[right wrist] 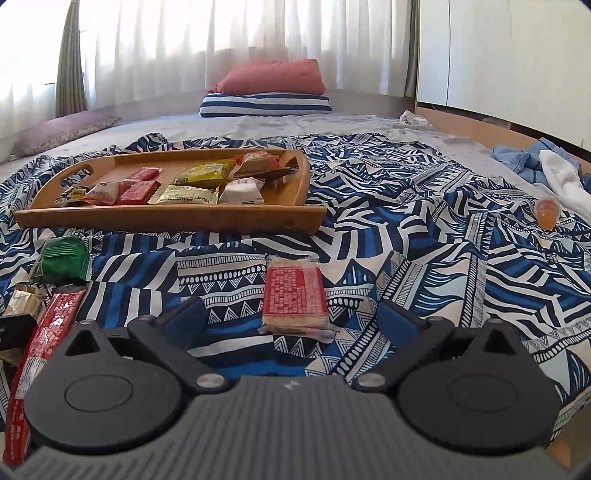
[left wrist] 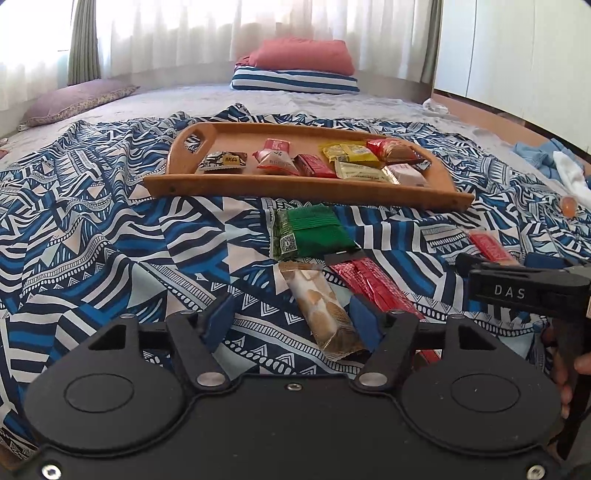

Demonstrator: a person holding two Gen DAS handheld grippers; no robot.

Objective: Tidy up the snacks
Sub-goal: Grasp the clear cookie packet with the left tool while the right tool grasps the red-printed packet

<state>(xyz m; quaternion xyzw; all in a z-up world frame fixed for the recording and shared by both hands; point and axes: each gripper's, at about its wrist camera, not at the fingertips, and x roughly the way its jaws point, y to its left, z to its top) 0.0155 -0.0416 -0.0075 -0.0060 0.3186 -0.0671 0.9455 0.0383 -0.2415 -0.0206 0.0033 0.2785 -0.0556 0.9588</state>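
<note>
Patterned bedspread [left wrist: 110,240]: beige biscuit pkt [left wrist: 321,314] w/ crinkled, sealed ends.

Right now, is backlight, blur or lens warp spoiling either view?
Left wrist view: curtains blown out white, tray edge bowed by the fisheye, snacks sharp. Right wrist view: same window glare, red packet clear, corners dark.

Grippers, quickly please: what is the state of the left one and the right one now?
Left gripper: open, holding nothing; the tan snack bar lies between its fingers.
Right gripper: open, holding nothing; the red snack pack lies between its fingers.
</note>
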